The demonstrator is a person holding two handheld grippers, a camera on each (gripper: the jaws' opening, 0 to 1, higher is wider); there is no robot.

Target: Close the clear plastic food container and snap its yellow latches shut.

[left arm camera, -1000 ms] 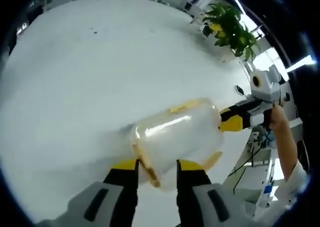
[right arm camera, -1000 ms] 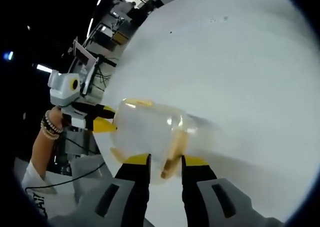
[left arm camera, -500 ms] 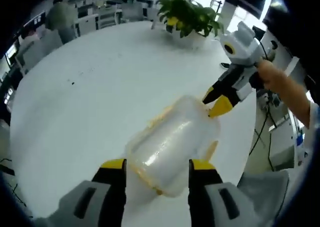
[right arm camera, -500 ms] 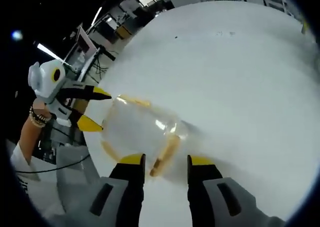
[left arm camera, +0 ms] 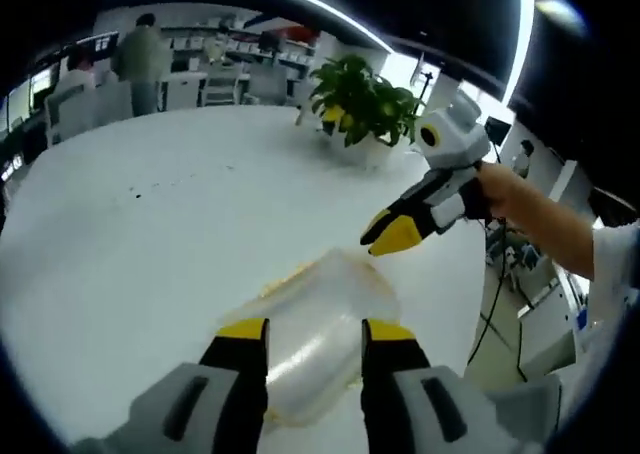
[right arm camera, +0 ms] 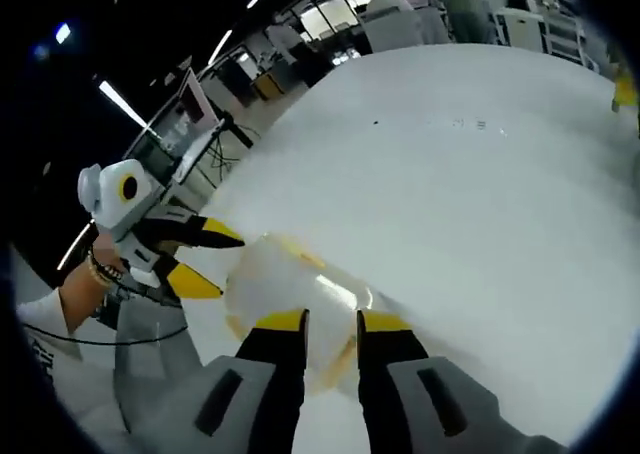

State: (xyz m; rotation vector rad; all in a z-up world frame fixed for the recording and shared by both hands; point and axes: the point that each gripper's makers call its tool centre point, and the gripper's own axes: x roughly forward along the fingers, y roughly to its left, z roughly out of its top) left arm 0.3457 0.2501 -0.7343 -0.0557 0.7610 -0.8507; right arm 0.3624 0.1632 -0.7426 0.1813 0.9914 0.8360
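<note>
My left gripper point(left arm camera: 315, 336) has pulled back and up; its jaws stand apart over the container point(left arm camera: 305, 319), no longer pressing its end latch. My right gripper point(right arm camera: 330, 324) is likewise lifted off, jaws slightly parted above the container point(right arm camera: 290, 294), which lies closed near the table point(left arm camera: 150, 234) edge, as before.

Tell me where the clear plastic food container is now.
The clear plastic food container lies on the round white table, just ahead of the left gripper, near the table's edge.
</note>
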